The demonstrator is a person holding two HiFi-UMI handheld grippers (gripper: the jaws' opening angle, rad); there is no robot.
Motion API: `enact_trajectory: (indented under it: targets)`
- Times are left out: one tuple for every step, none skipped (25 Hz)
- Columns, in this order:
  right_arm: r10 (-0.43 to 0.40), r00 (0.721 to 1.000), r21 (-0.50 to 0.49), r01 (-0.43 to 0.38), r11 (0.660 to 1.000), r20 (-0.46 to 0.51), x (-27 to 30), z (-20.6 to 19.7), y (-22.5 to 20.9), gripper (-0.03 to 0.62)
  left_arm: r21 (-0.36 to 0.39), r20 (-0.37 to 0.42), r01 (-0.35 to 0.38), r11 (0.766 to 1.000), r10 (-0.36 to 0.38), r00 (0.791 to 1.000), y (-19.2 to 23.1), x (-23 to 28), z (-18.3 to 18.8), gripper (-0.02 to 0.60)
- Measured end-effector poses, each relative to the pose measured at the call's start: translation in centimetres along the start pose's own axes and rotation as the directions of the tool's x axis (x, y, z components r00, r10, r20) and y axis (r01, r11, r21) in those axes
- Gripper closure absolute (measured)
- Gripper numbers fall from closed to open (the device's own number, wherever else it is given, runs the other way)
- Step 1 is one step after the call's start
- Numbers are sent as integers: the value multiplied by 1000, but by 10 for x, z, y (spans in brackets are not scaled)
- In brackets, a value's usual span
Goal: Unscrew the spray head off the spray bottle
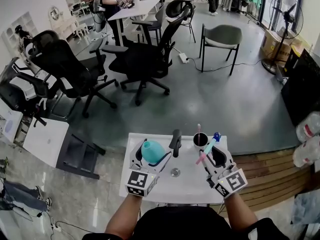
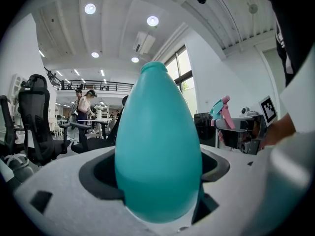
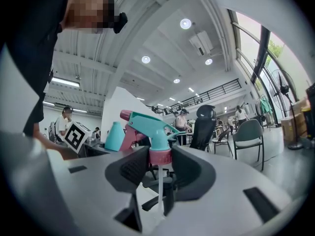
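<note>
Cup (image 1: 200, 140) stands on table (image 1: 190, 186) beyond bottle (image 1: 152, 151) and spray head (image 1: 210, 144).

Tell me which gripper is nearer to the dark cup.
Right. The right gripper, holding the spray head, is just beside the cup; the left gripper, holding the bottle, is farther to its left.

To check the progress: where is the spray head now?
In the head view the spray head is right of centre, clamped by its pink collar in the jaws of the right gripper, apart from the teal bottle in the left gripper.
</note>
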State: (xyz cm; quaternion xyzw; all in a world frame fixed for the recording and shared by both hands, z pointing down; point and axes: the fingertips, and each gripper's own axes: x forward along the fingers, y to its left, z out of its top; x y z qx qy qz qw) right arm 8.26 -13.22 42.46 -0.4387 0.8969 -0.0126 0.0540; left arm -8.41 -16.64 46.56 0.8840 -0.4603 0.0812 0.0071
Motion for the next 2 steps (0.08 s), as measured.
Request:
enact_trajectory:
  targets:
    - [0,1000,1,0,1000,2,0,0,0,445,0,0,-1,1000,1,1000,0,0,0,150]
    - [1,1000,2,-1,1000,3,-1,0,-1,445,0,0,-2,1000,2,1000,0,0,0,150]
